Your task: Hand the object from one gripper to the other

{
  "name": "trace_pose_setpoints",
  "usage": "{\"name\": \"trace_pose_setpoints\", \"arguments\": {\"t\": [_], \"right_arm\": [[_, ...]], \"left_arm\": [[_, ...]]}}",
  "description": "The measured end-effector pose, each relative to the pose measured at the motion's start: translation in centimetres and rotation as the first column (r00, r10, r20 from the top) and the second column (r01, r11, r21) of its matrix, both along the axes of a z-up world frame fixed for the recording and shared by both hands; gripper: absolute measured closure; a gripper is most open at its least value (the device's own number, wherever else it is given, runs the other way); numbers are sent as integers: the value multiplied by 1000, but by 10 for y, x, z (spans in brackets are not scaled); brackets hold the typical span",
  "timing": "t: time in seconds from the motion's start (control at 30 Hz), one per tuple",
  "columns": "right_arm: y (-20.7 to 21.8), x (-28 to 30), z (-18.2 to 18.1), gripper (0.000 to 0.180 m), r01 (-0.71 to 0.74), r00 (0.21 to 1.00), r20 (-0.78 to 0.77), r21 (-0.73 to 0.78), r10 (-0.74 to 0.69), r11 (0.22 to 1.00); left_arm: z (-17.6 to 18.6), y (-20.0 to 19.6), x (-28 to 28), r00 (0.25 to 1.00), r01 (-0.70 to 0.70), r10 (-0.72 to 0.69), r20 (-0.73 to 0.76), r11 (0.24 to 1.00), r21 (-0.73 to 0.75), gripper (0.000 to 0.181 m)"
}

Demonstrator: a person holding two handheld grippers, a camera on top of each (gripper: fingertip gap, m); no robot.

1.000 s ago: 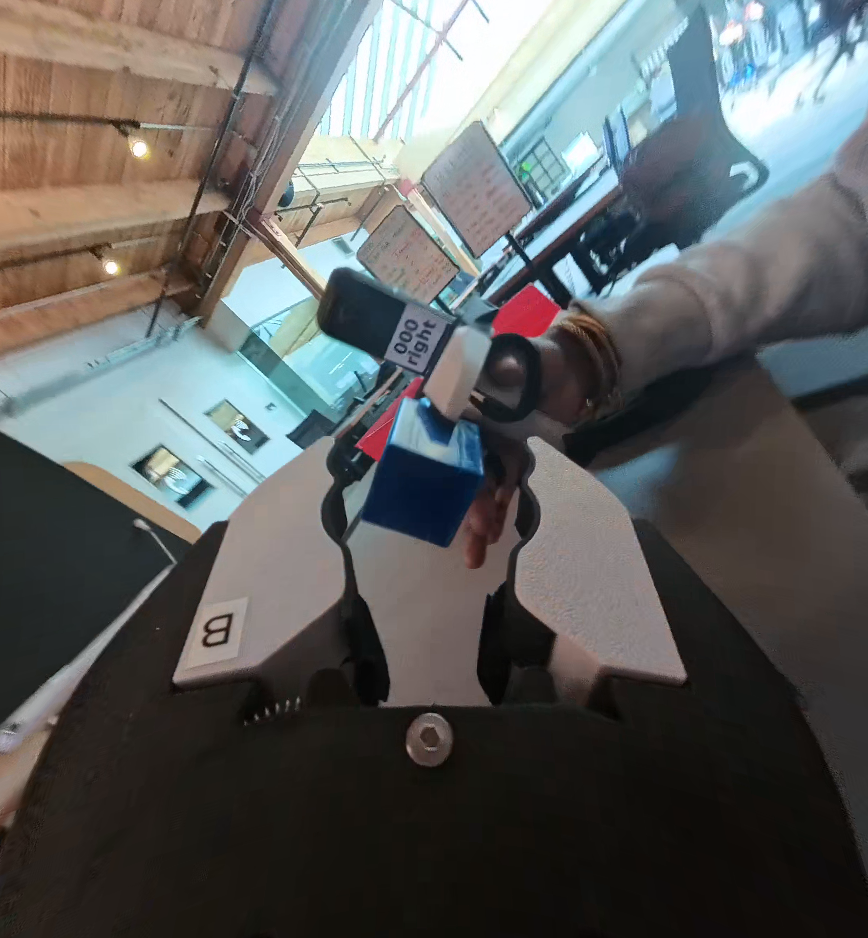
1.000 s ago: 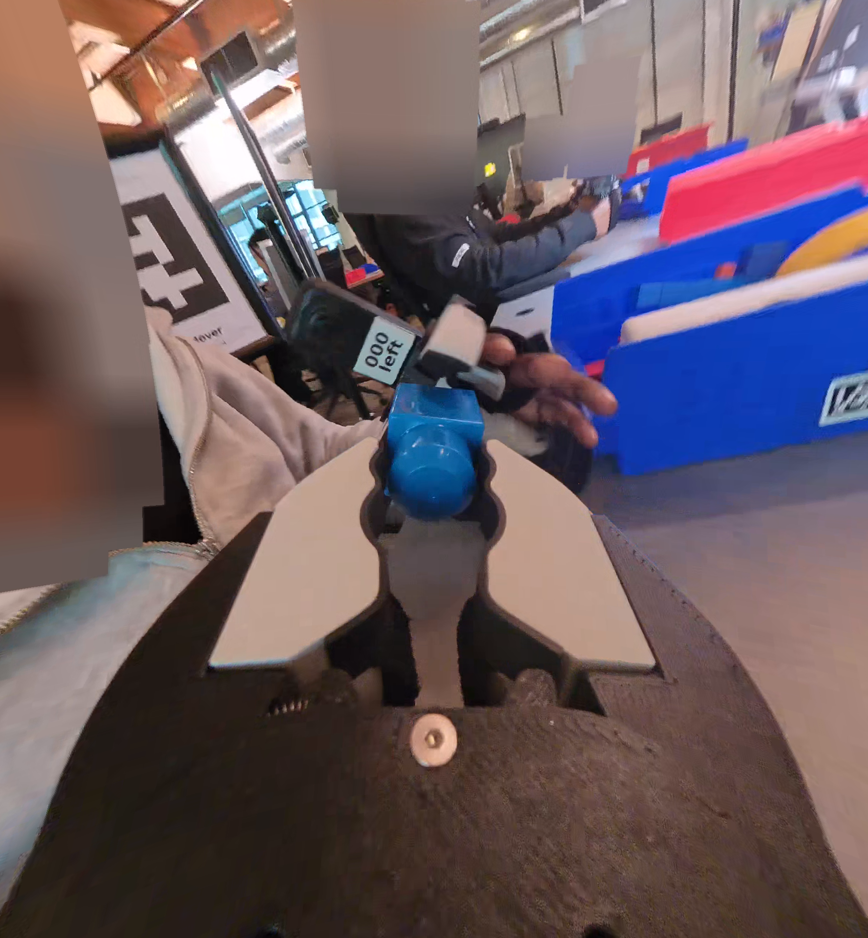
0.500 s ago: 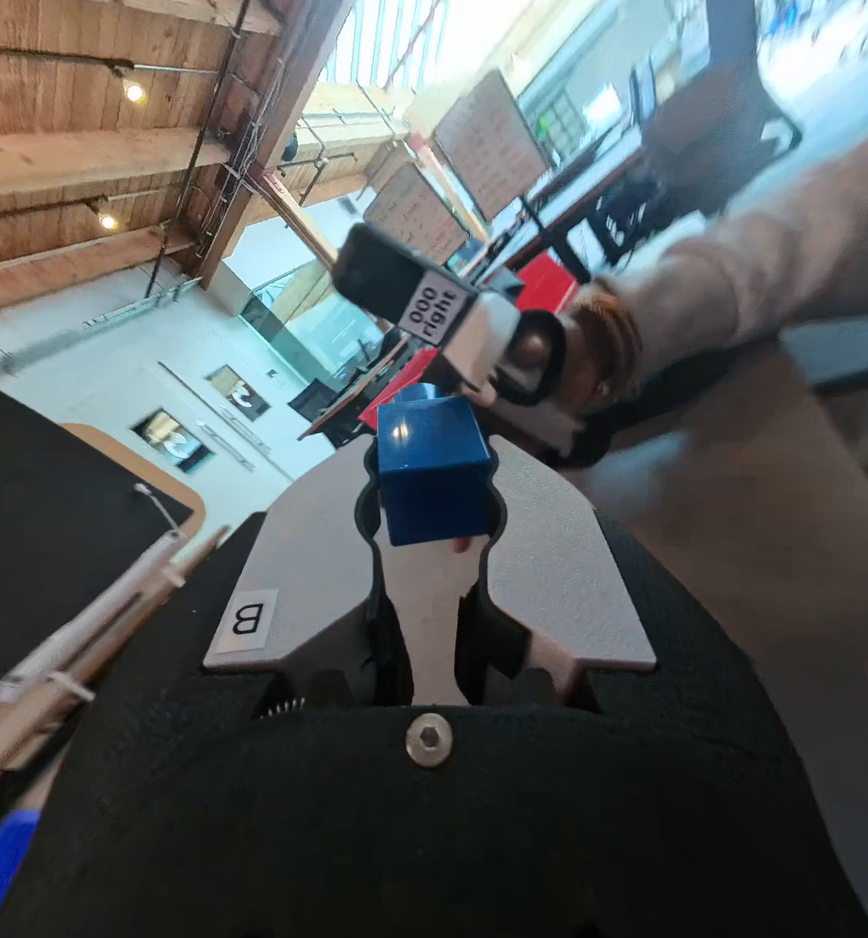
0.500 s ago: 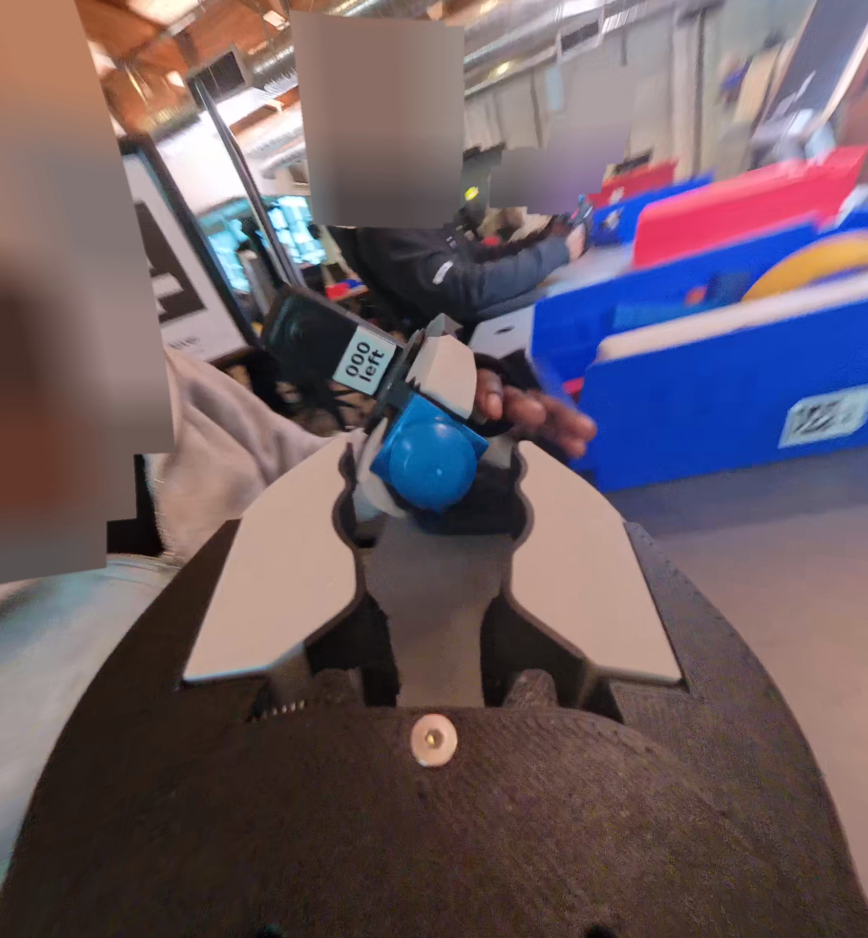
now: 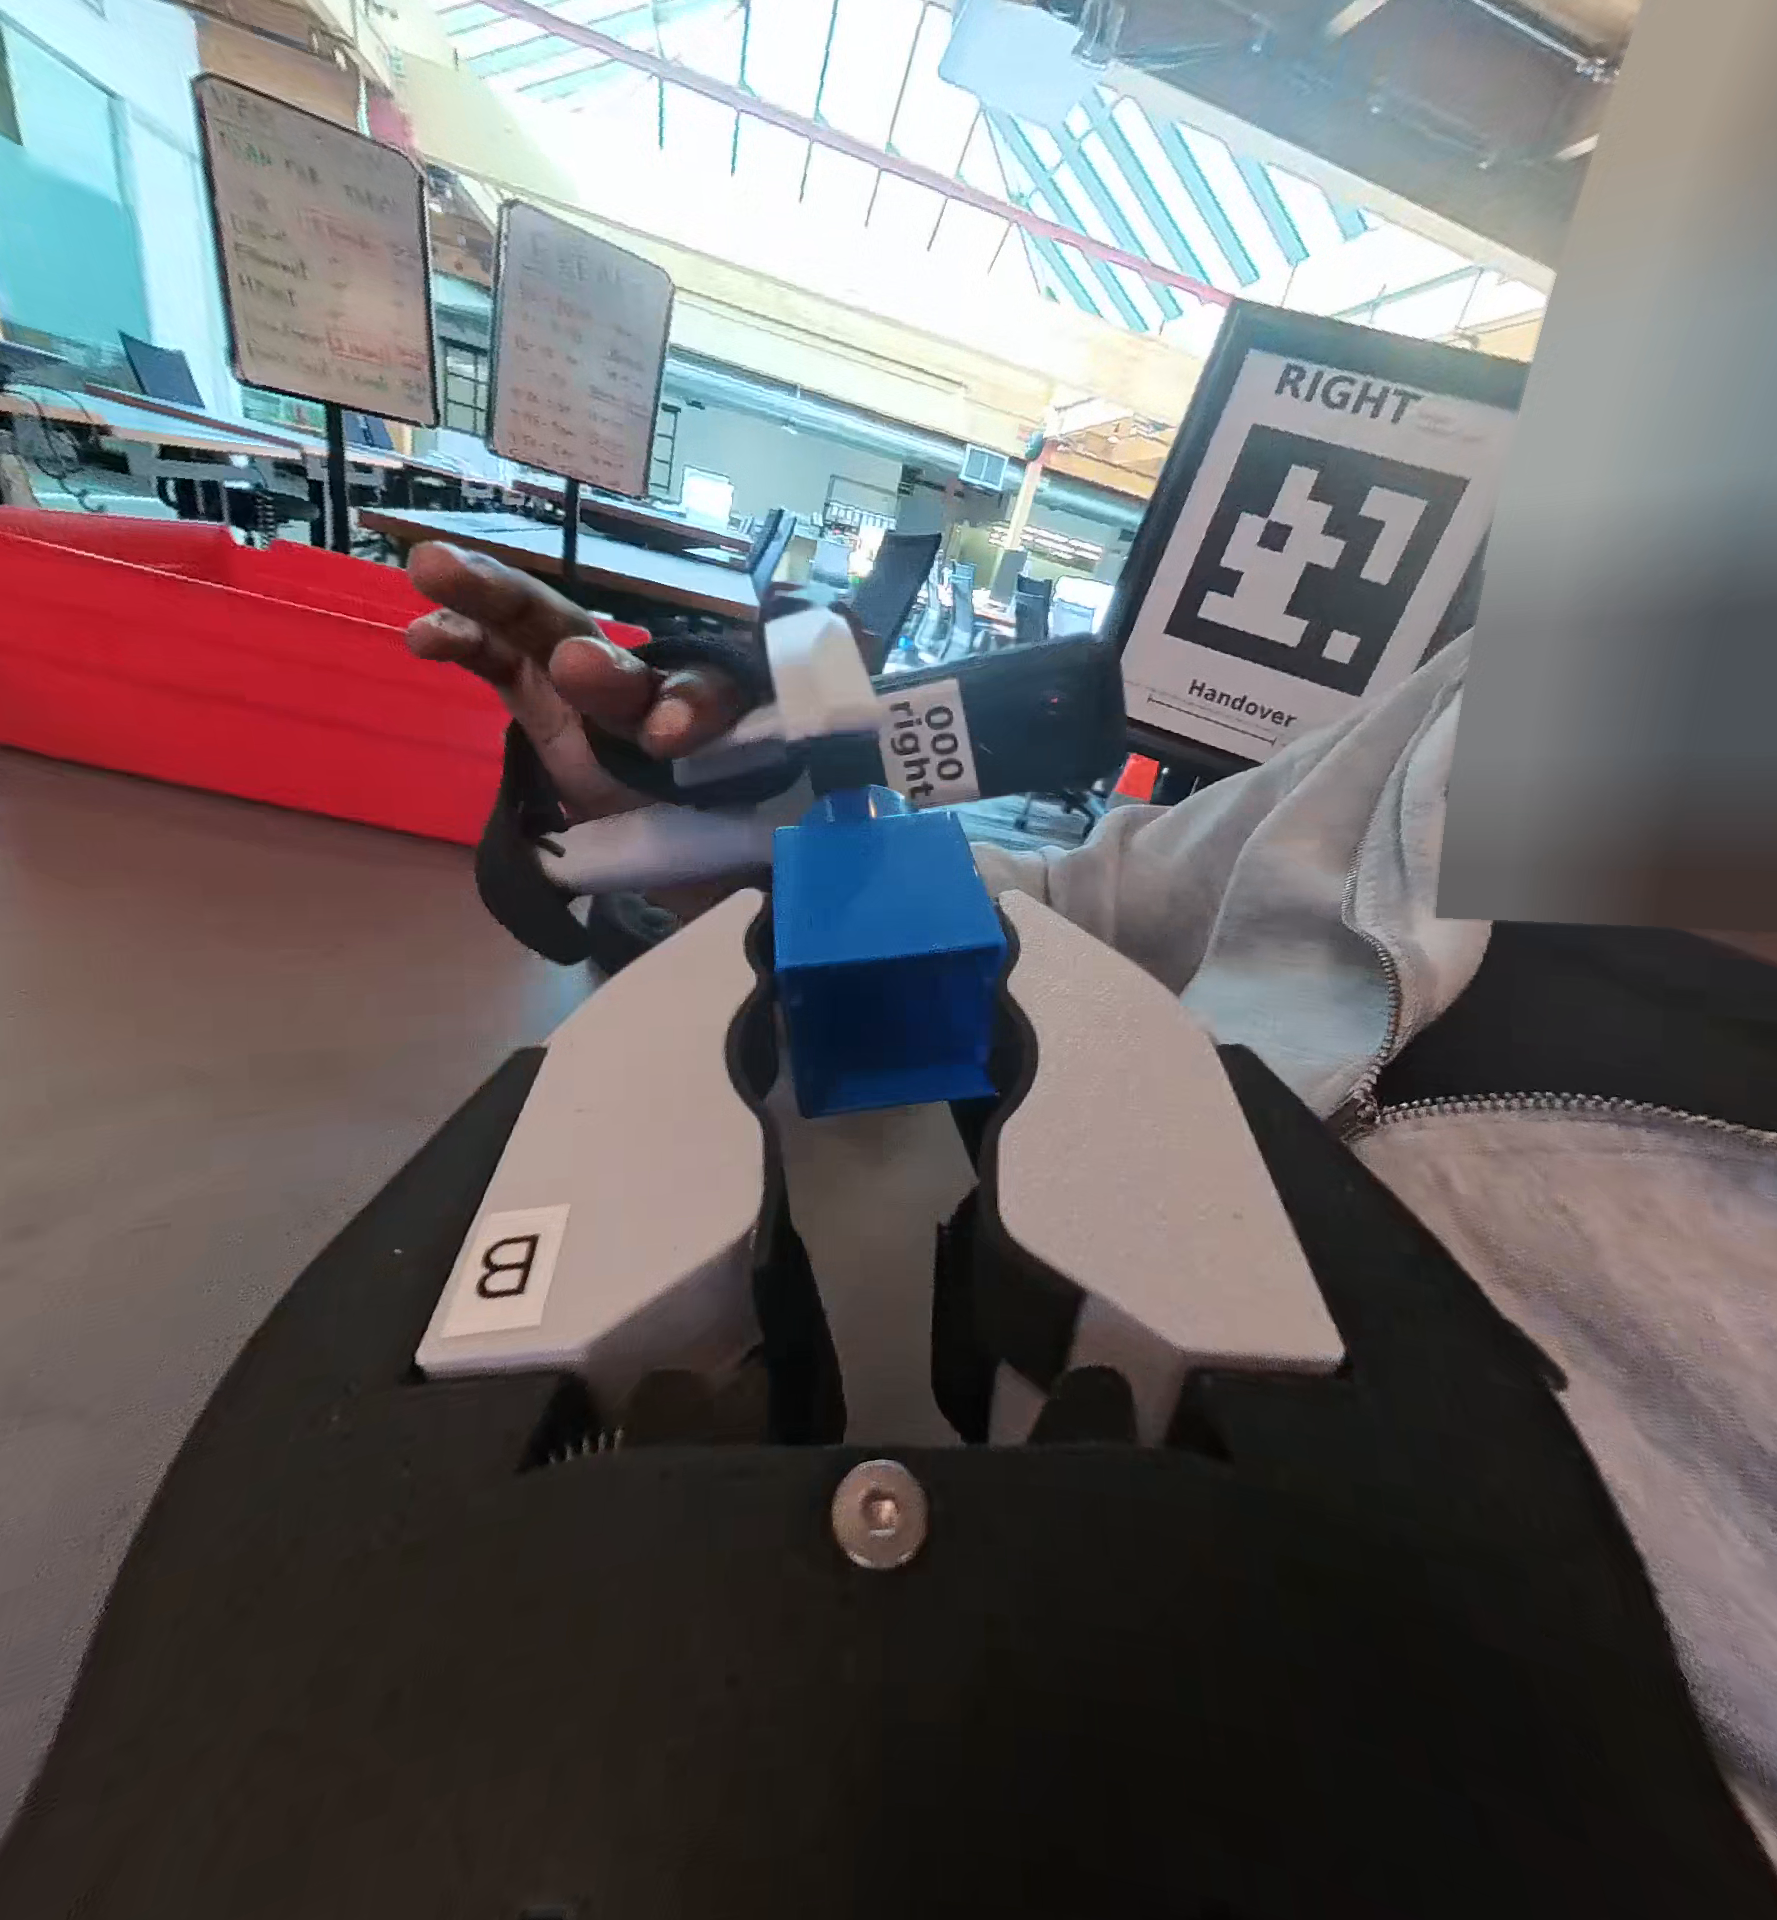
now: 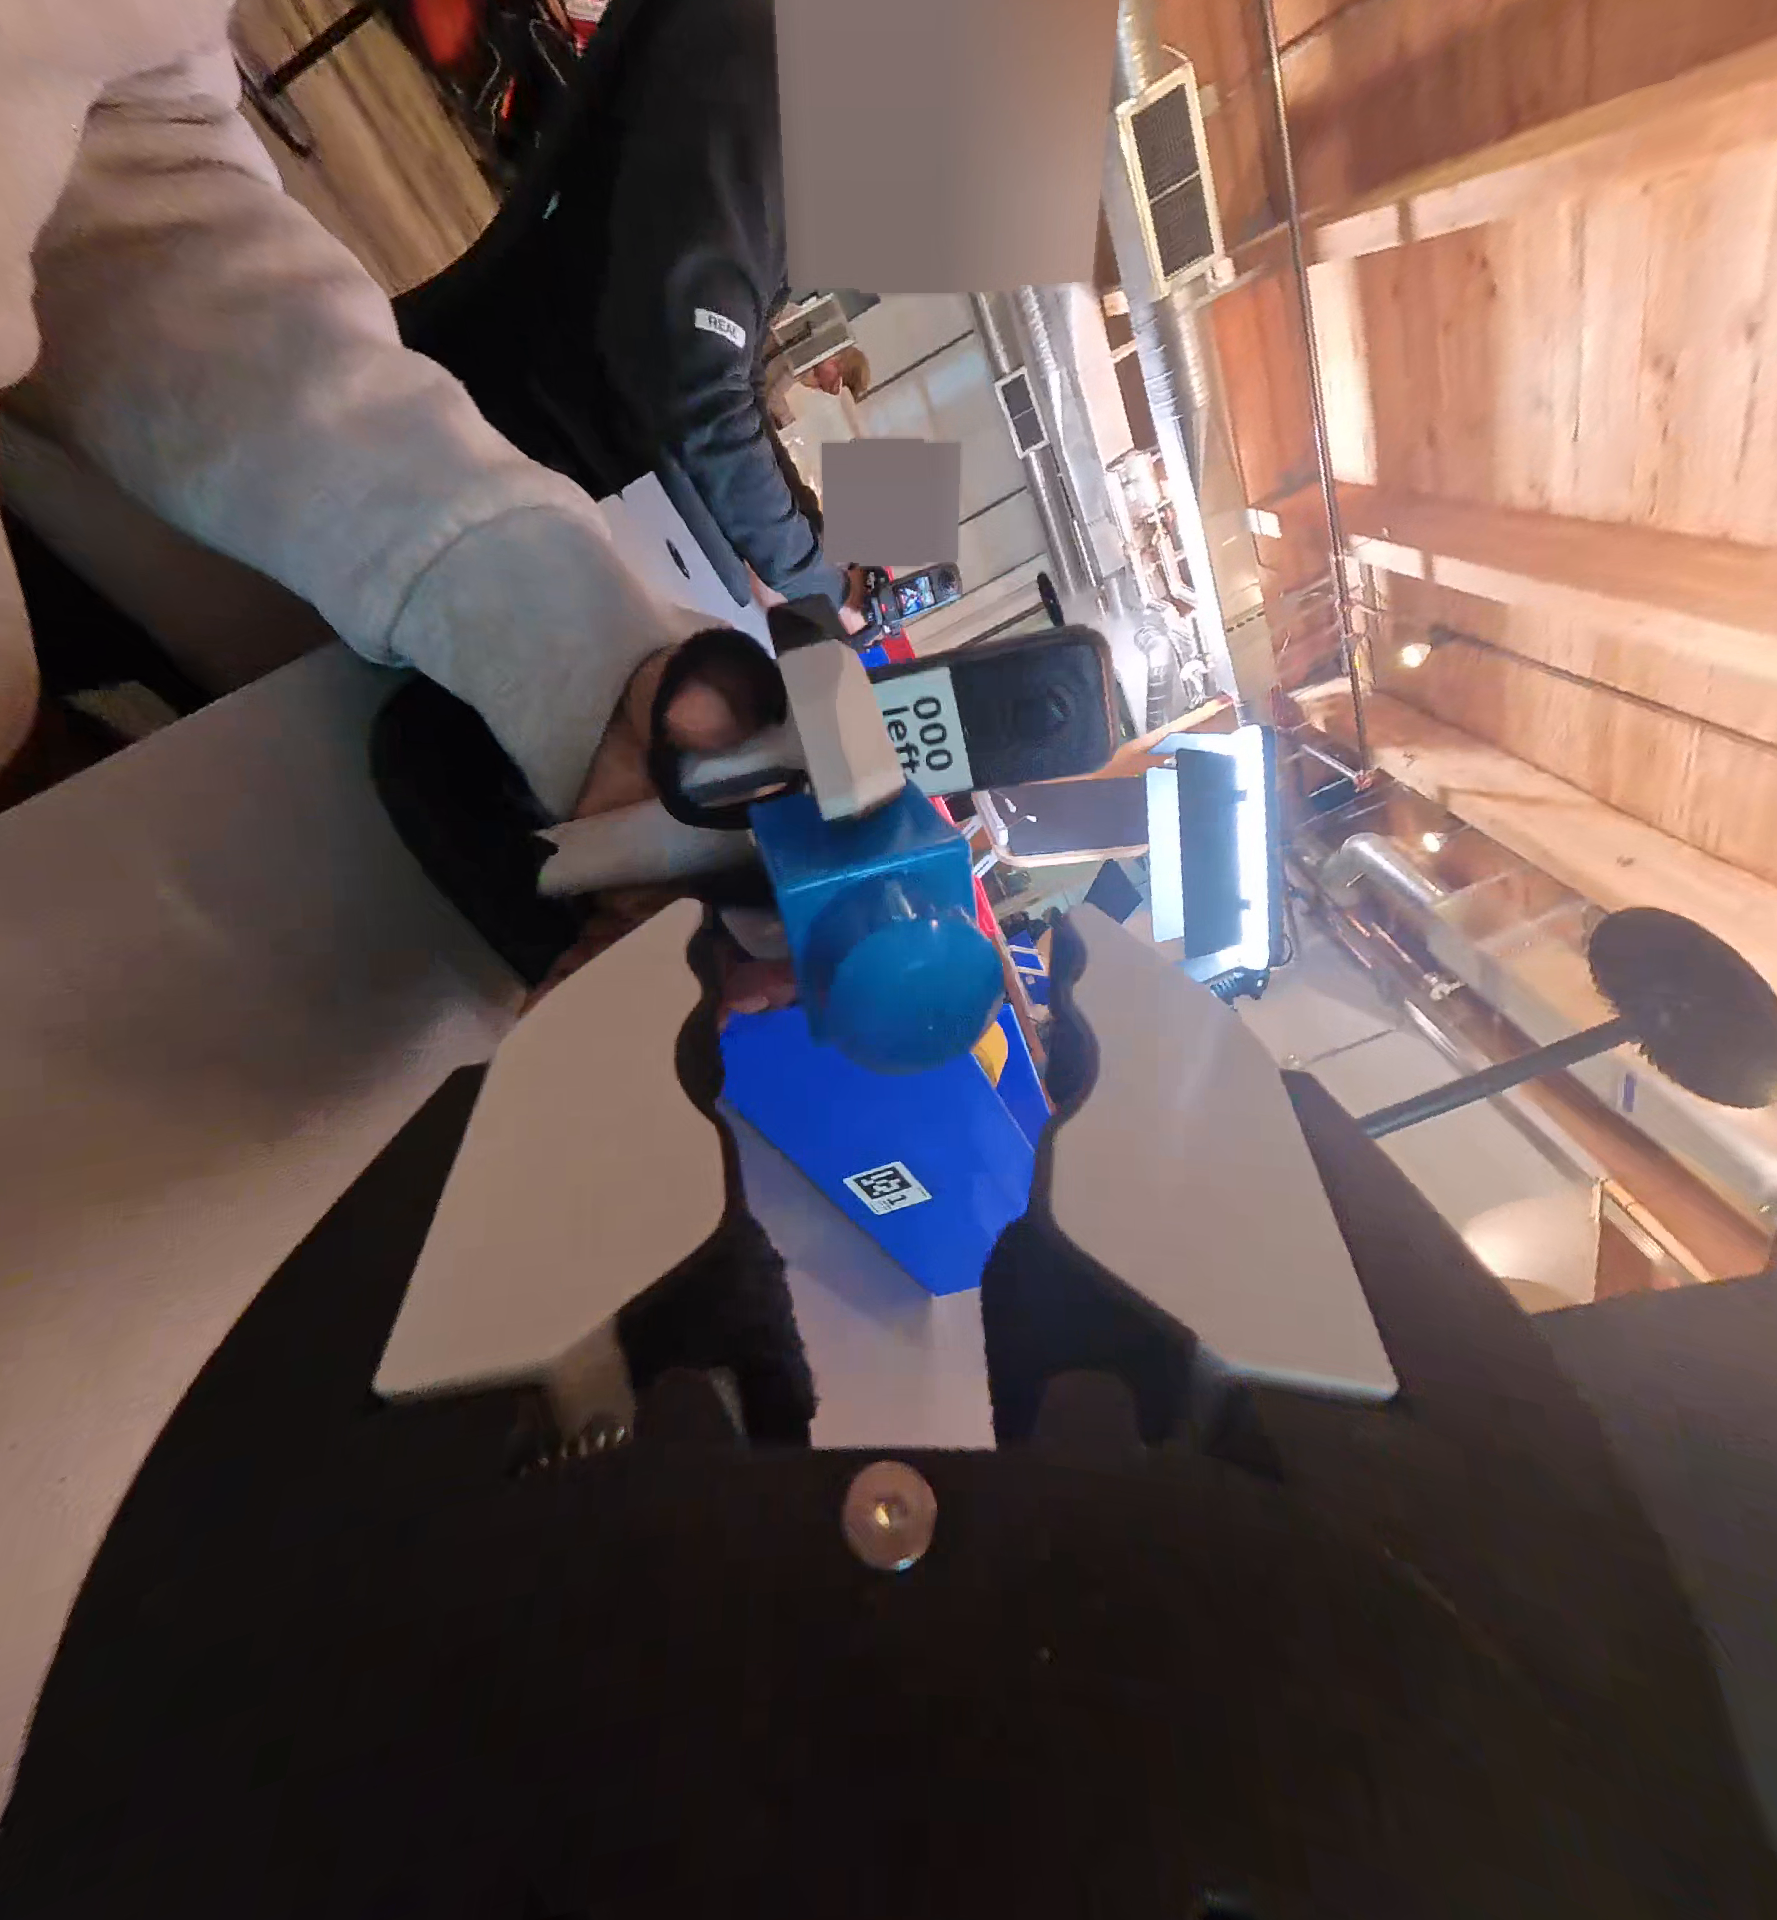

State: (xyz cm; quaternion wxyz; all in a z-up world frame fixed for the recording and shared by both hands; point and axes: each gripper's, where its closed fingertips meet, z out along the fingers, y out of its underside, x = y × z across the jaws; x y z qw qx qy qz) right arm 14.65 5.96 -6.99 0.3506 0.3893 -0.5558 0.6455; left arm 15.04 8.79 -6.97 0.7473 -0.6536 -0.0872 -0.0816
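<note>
The object is a blue block (image 5: pixel 884 987) with a round blue knob (image 6: pixel 905 997) on one end. My left gripper (image 5: pixel 882 925) is shut on the block's square body and holds it in the air. In the right wrist view the left gripper's grey finger (image 6: pixel 645 847) lies against the block (image 6: pixel 863 862). My right gripper (image 6: pixel 884 935) is open. Its jaws stand wide on either side of the knob, with a gap on each side. The hand on the right gripper (image 5: pixel 551 665) has its fingers spread.
A red bin (image 5: pixel 188 644) stands on the brown table (image 5: pixel 188 987) at the left. A blue bin (image 6: pixel 894 1174) with a small tag shows behind the knob. A black-and-white marker board (image 5: pixel 1310 561) stands at the right. The person's grey sleeve (image 6: pixel 292 468) is close. Left and right tips are no more than a few centimetres apart.
One second ago the right gripper was shut on the knob and the left was open. The left has closed on the block and the right has opened. Both grippers have rolled.
</note>
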Motion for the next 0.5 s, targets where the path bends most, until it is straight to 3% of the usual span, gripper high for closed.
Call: {"name": "trace_pose_setpoints", "arguments": {"t": [0.13,0.27,0.33,0.43,0.5], "right_arm": [[1,3,0,141,-3,1000,-24,-1,3,1000],[2,1,0,143,0,1000,25,21,0,1000],[2,-3,4,143,-9,992,122,27,6,1000],[6,-19,18,144,-20,927,374,8,15,1000],[10,-30,23,143,-67,807,589,18,44,998]], "left_arm": [[-1,-1,-2,999,-3,3,36,1000,3,144],[0,-1,-4,999,-14,14,40,1000,19,142],[8,-3,-7,994,-82,87,-68,994,66,128],[15,-8,-22,881,-315,324,-345,945,84,110],[14,-10,-31,751,-443,413,-514,894,72,107]]}}
